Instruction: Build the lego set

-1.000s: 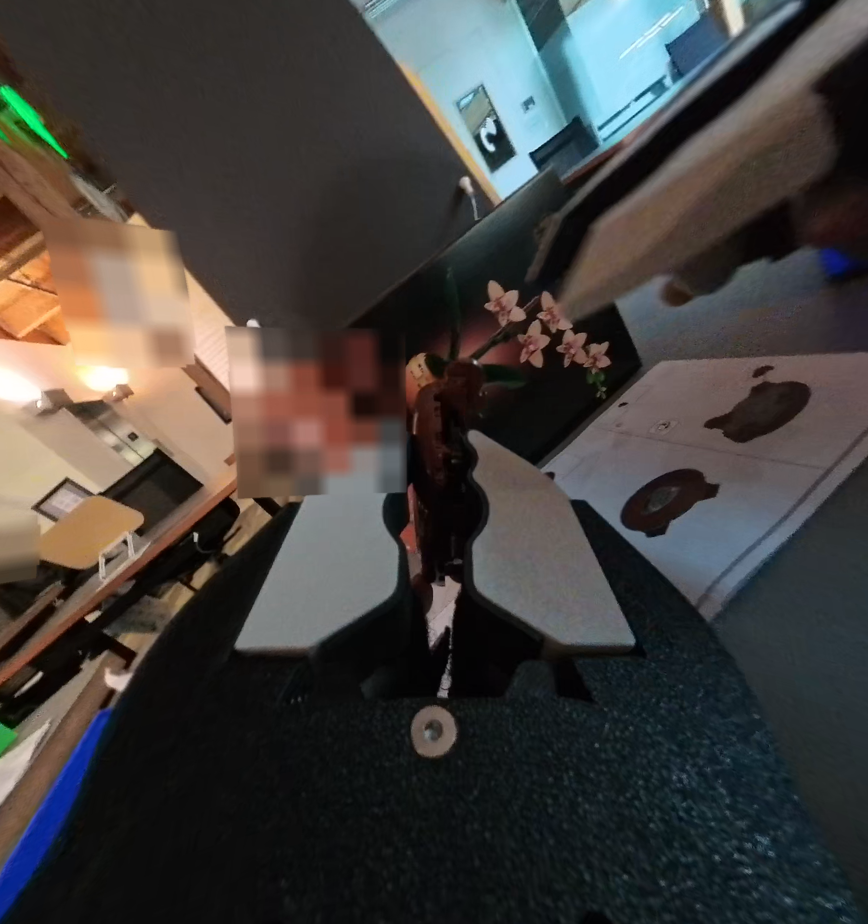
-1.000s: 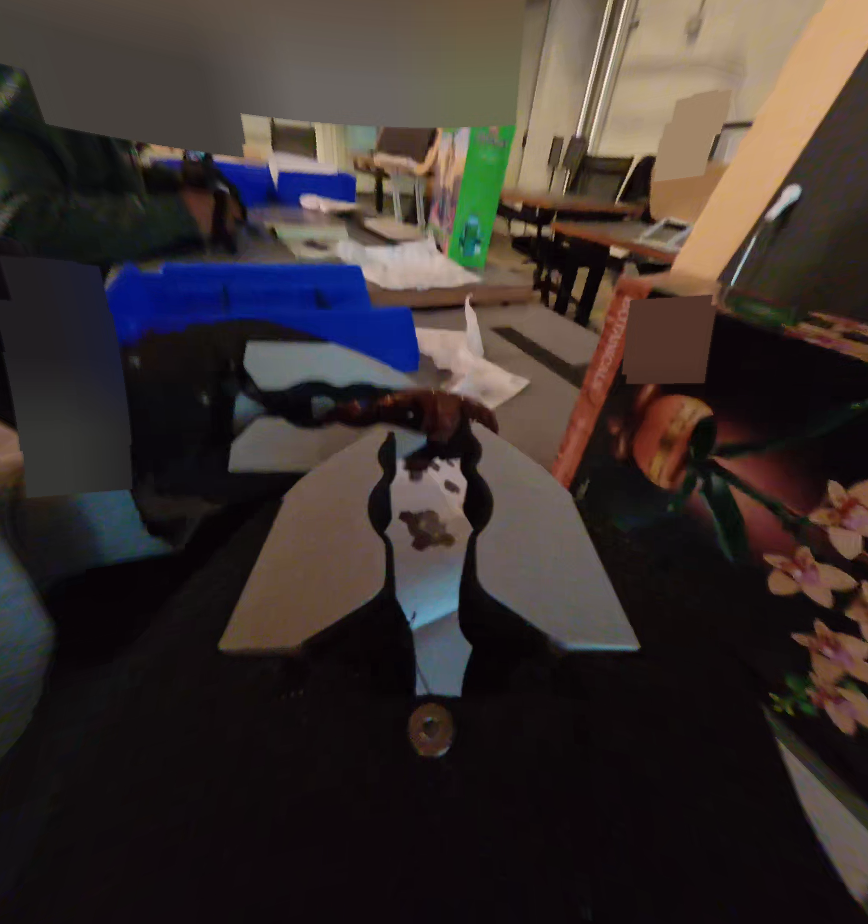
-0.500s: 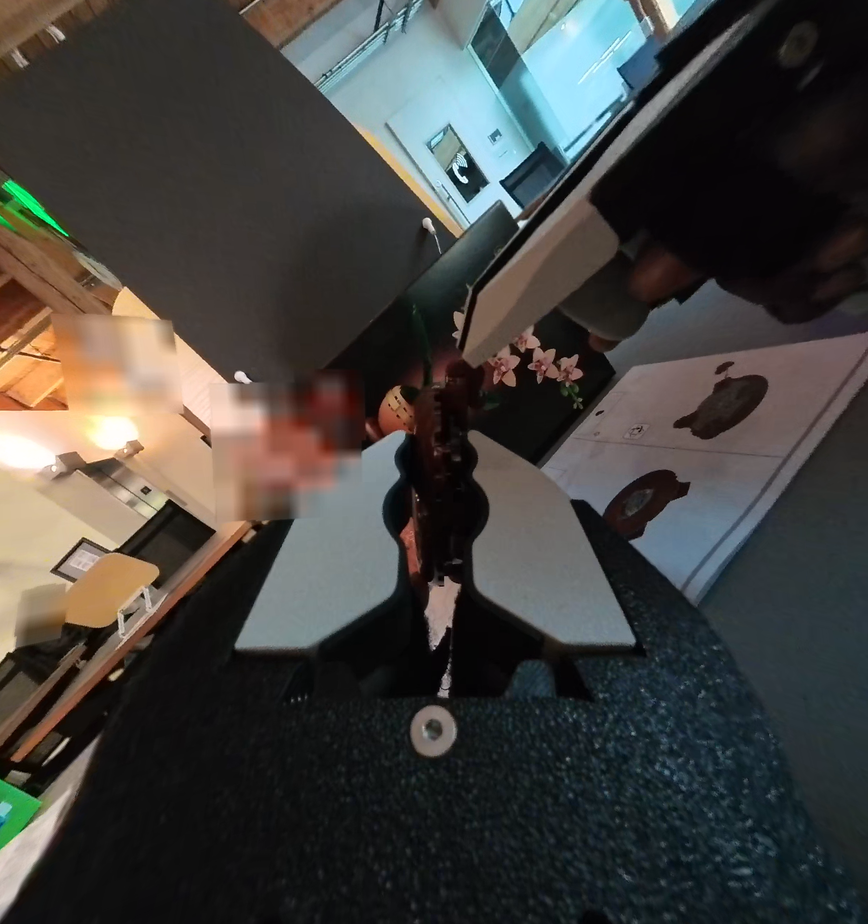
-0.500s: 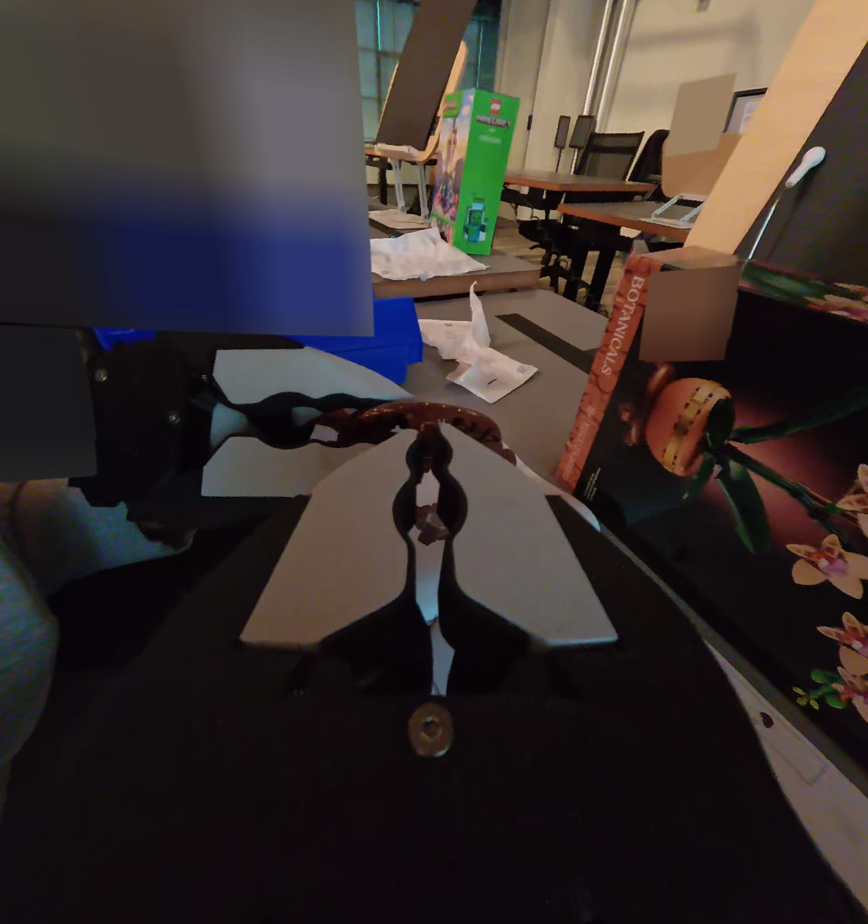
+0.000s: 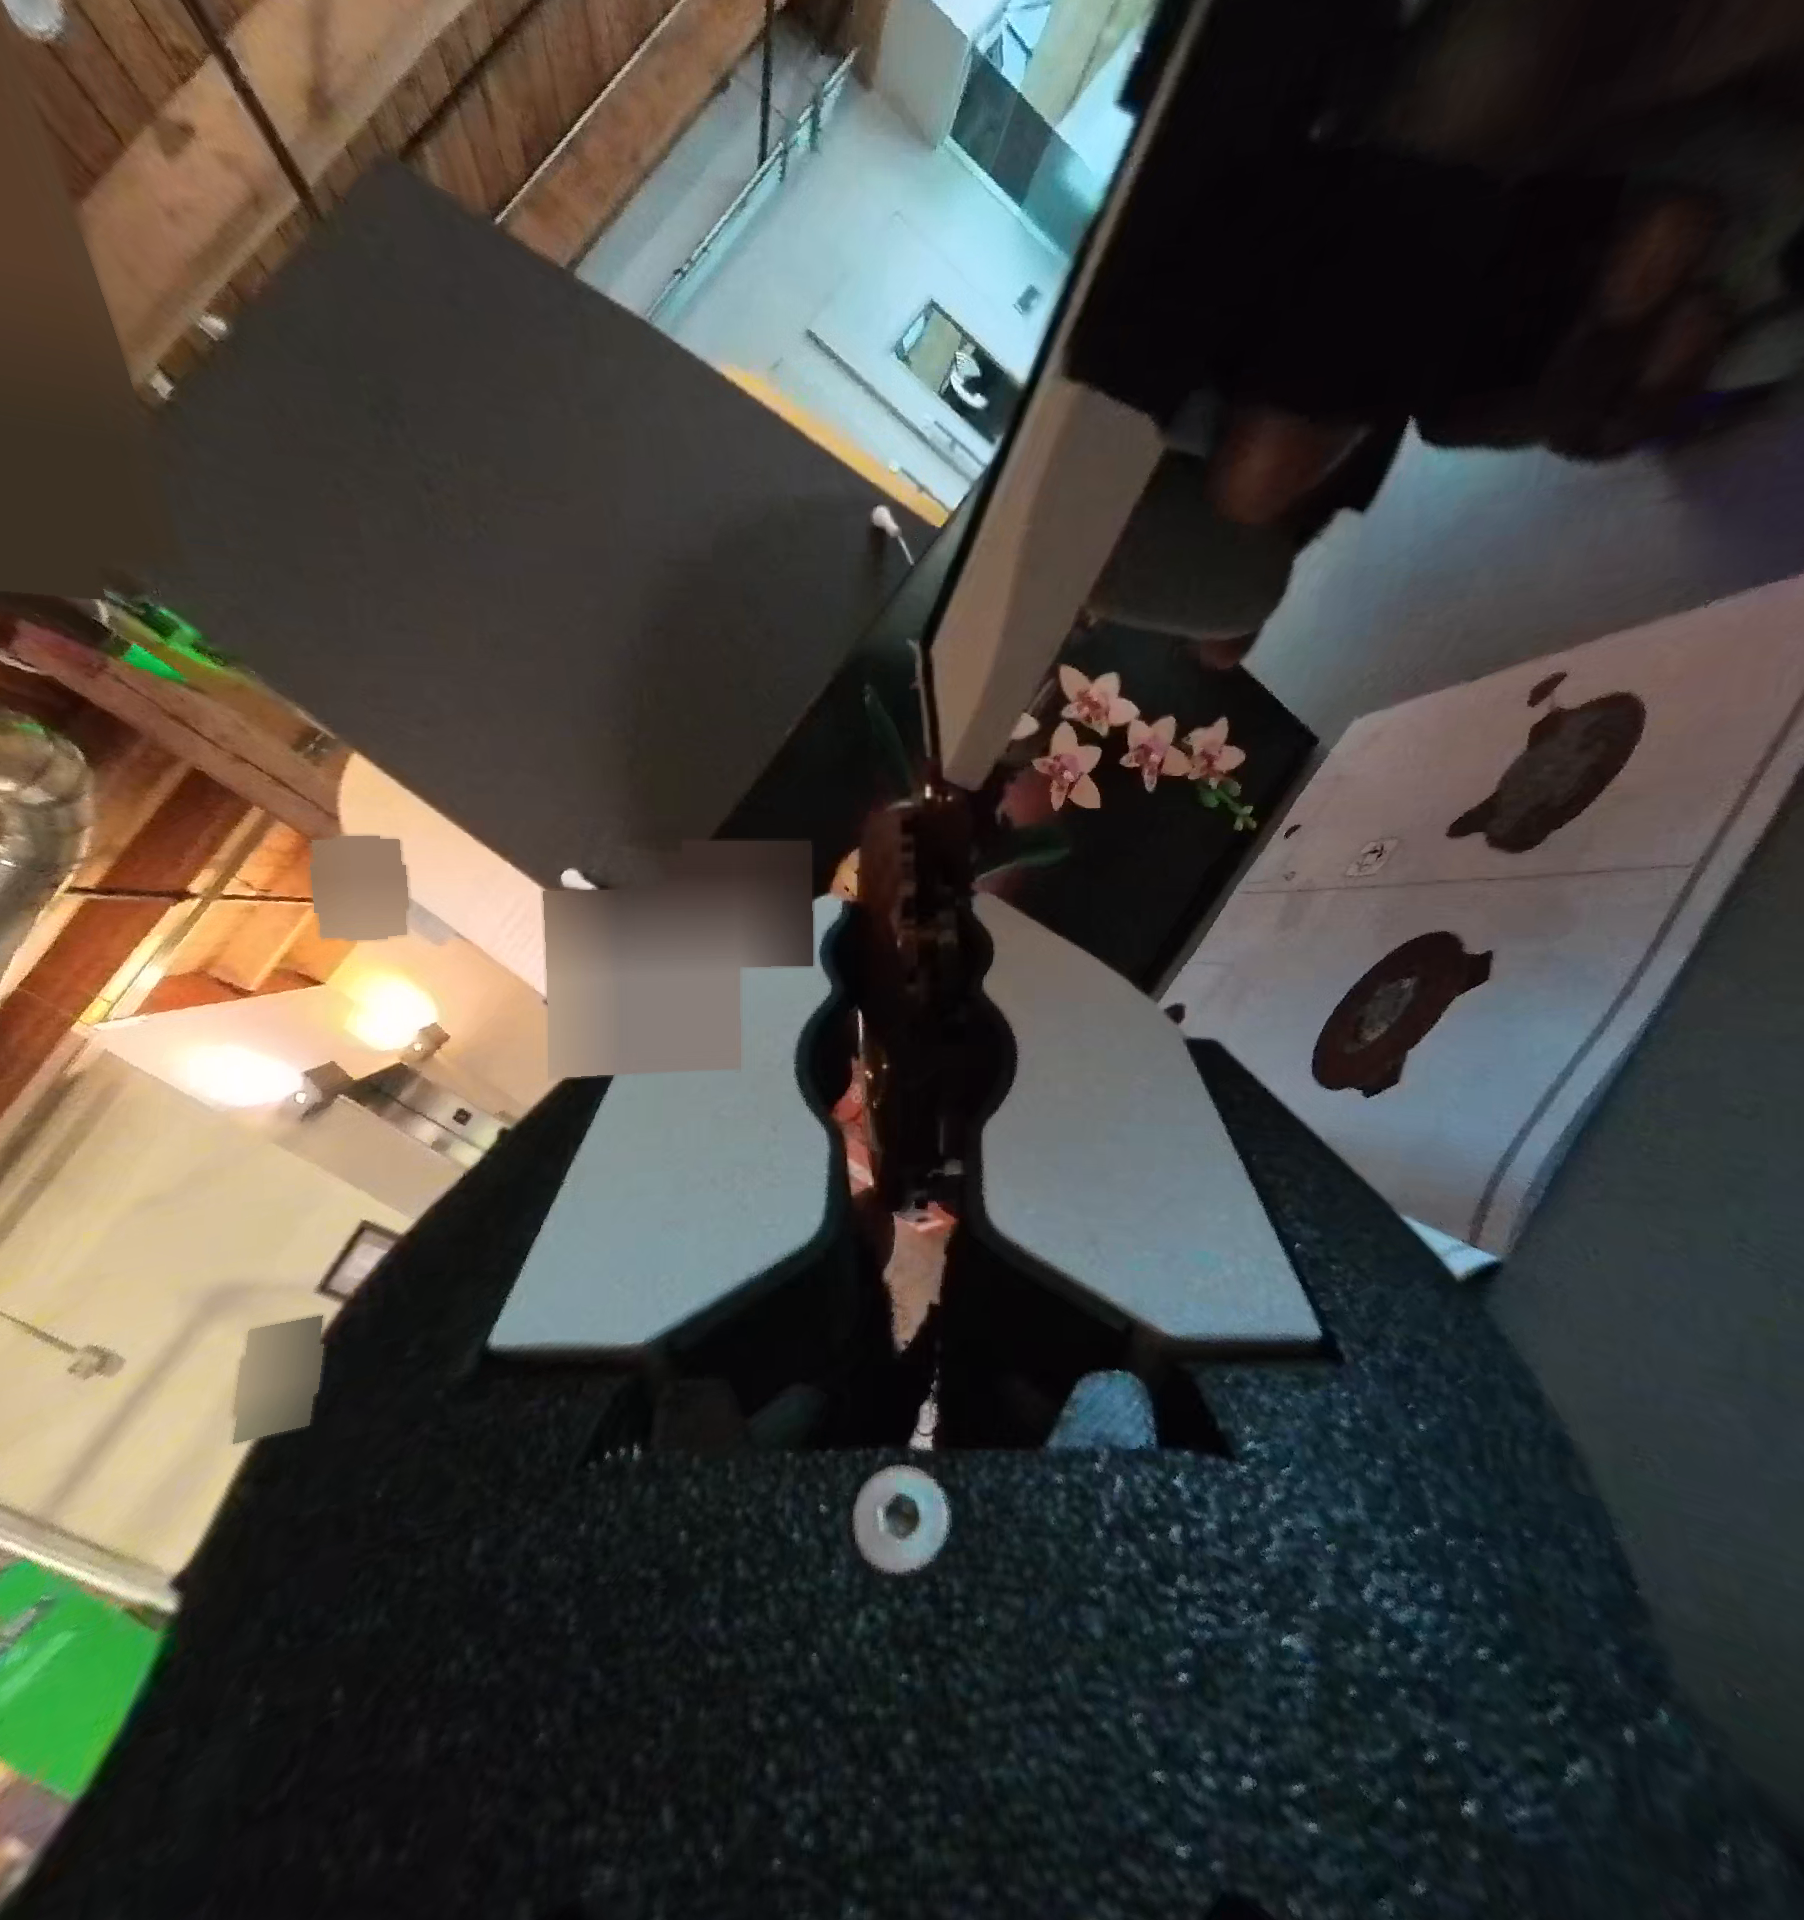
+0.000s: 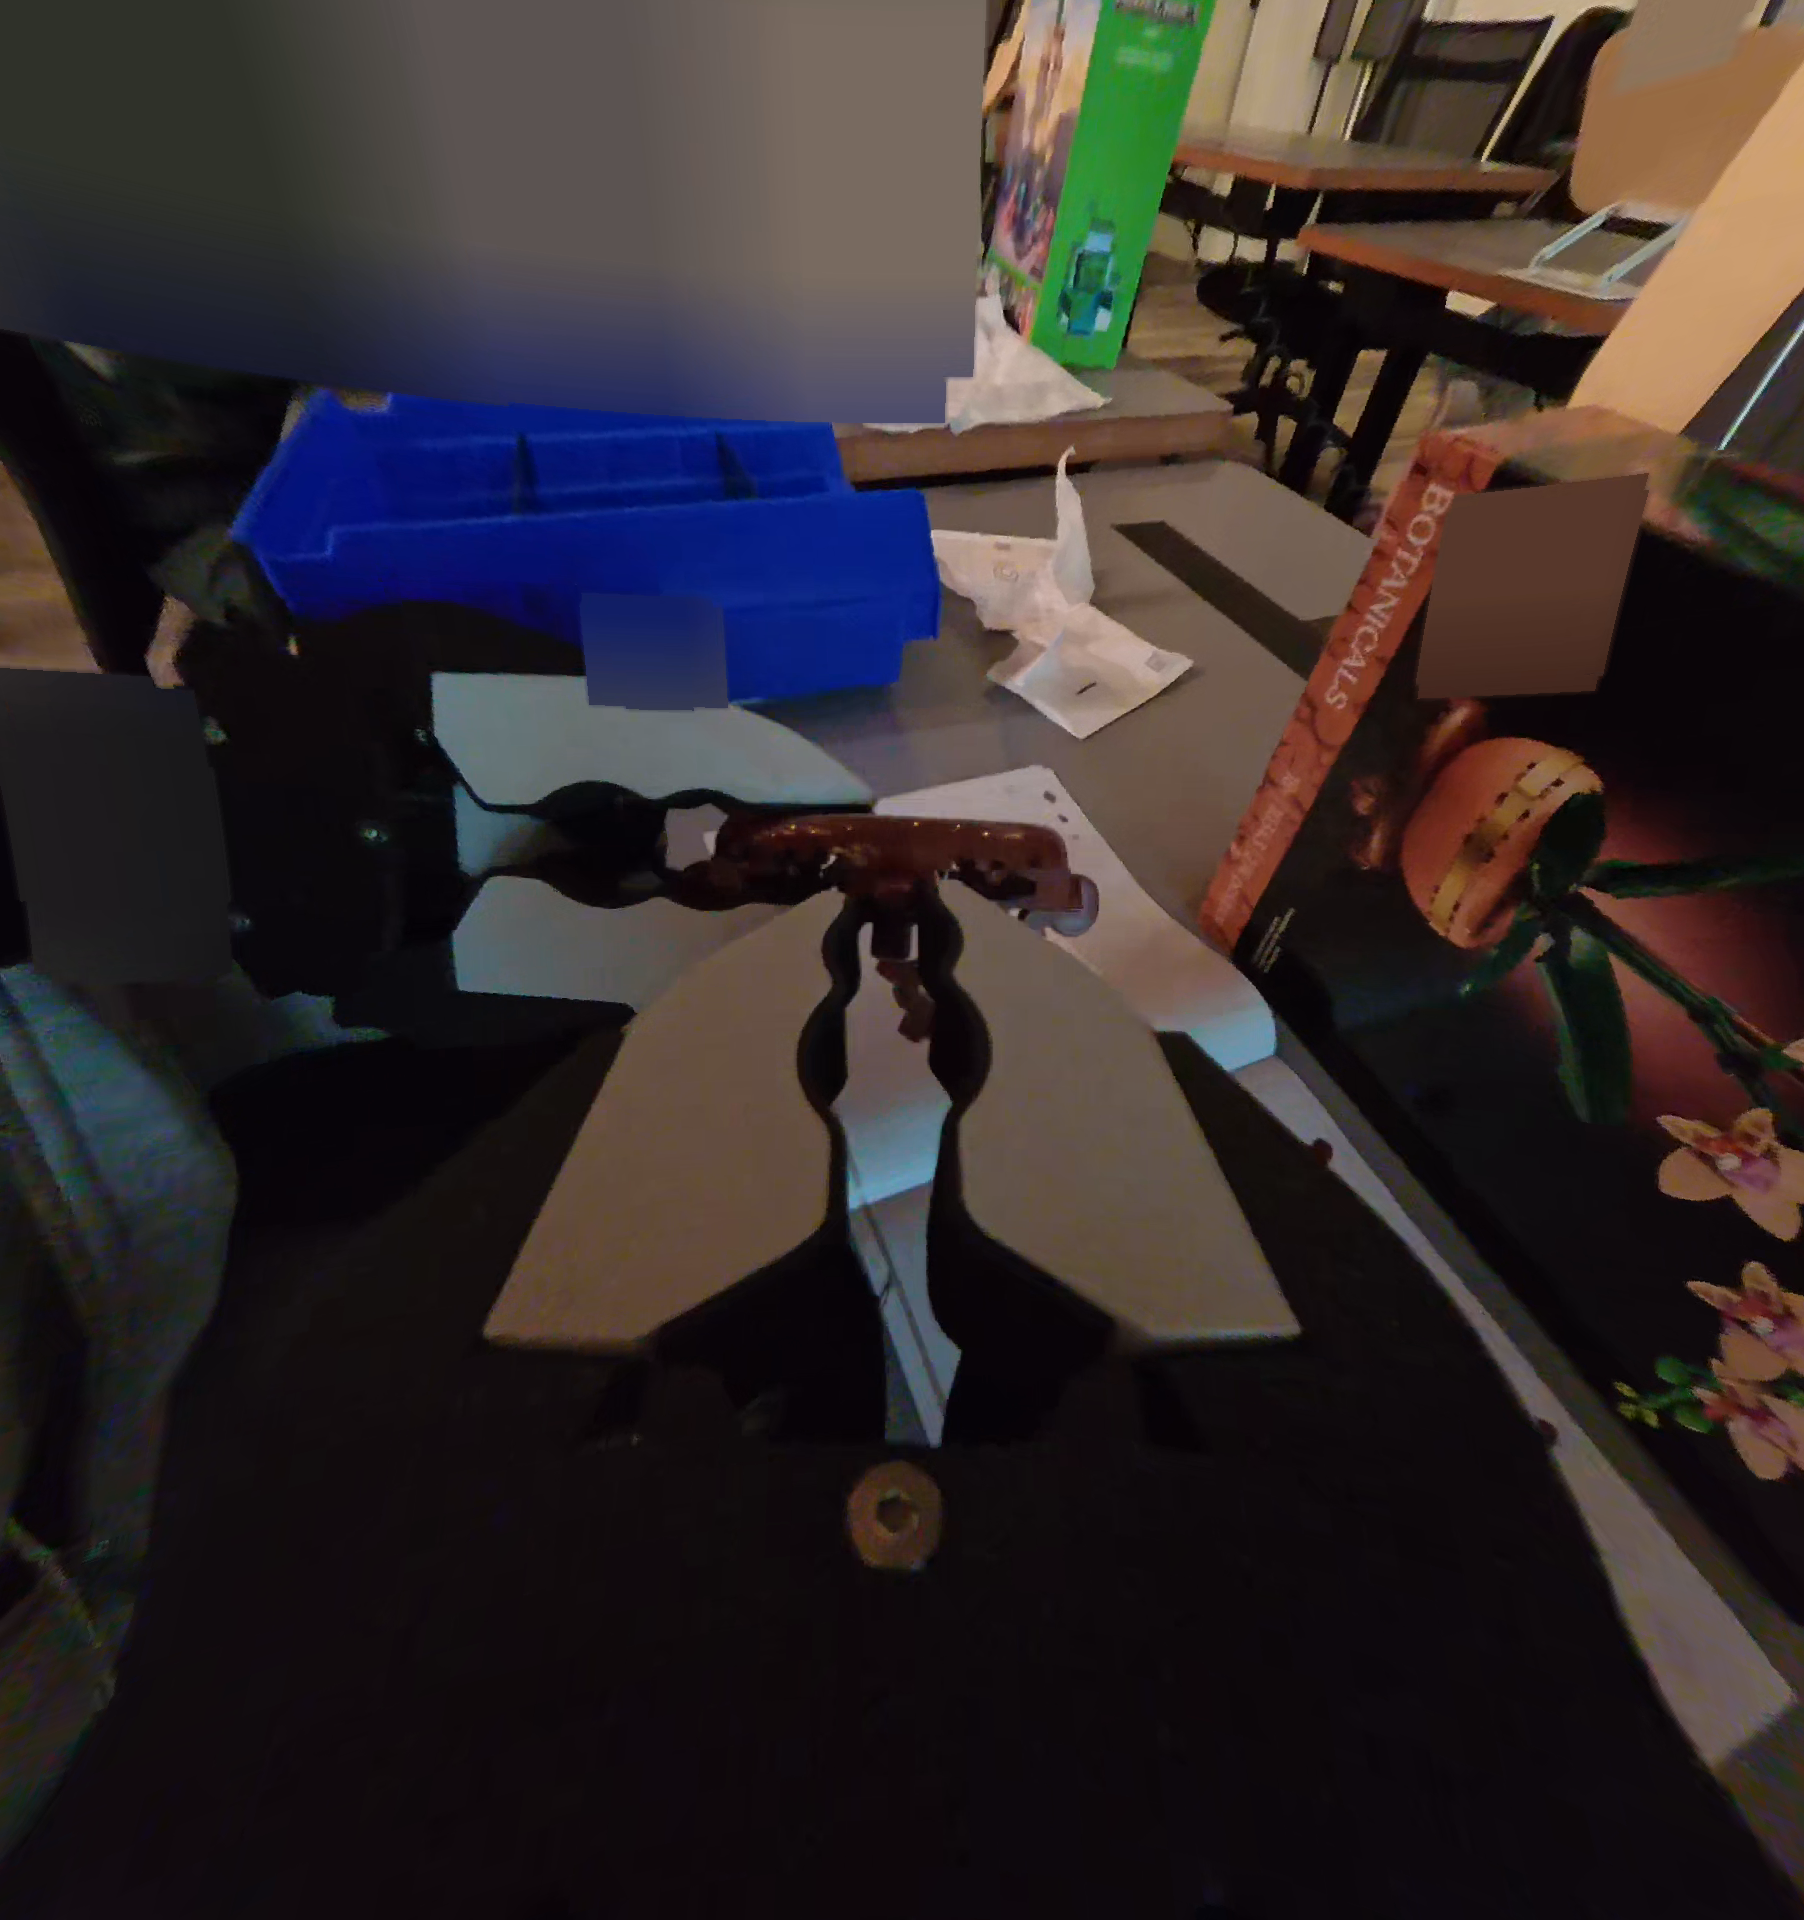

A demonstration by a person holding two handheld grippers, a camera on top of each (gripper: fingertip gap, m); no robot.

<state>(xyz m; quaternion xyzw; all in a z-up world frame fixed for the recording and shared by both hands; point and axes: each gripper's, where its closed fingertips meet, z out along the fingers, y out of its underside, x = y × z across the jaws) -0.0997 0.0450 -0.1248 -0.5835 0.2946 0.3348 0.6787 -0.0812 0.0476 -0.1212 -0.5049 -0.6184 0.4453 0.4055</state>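
Lettering on dark box (image 6: 1339,665) spine; wording withheld.

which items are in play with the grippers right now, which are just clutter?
In play: left gripper and right gripper, both gripping the brown brick piece; booklet beneath.
Clutter: blue bin, flower box, green box, torn bags.

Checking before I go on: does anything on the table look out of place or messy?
Mostly minor. Torn, crumpled white paper packaging lies loose on the grey table beside the blue bin. The open booklet lies with its pages bowed rather than flat. Nothing looks spilled or broken.
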